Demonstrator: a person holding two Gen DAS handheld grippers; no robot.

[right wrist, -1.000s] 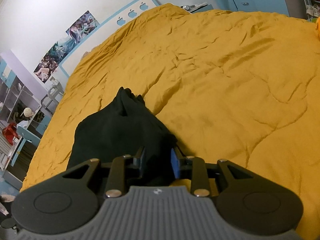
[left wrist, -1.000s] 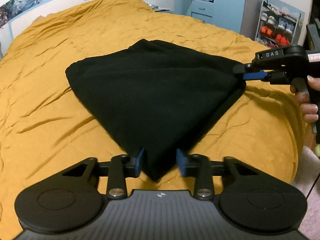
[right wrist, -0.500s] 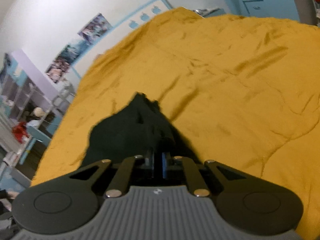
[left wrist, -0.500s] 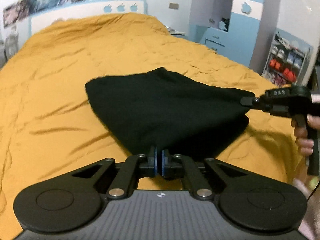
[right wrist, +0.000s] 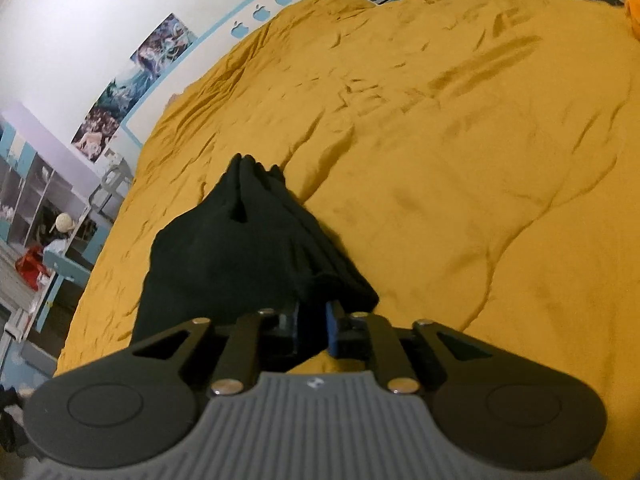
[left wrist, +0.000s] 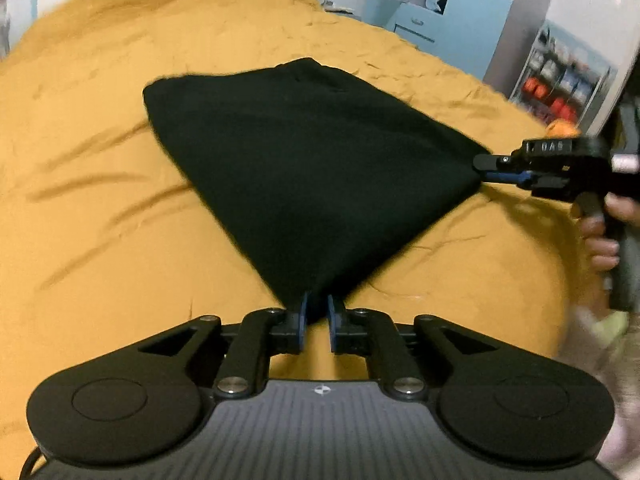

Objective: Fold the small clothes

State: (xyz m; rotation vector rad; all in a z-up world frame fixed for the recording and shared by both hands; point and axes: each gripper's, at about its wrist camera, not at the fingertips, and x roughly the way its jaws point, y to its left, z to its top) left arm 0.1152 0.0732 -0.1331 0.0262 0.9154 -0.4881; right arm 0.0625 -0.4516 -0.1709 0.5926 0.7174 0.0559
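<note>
Your left claw [left wrist: 316, 316] has just eased a touch wider yet pinches the near corner of the black garment [left wrist: 304, 168]; your right claw [left wrist: 486, 169] has loosened slightly too, cloth bunched between its pads. The garment lies on the yellow bed [left wrist: 100, 240], already doubled into layers. At least one more fold looks due, then smoothing

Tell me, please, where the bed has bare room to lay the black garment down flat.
The mustard-yellow quilted bedspread lies bare left of the folded black fabric garment, and beyond it toward the blue-and-white headboard. Only the near right corner is crowded, by the right claw.
</note>
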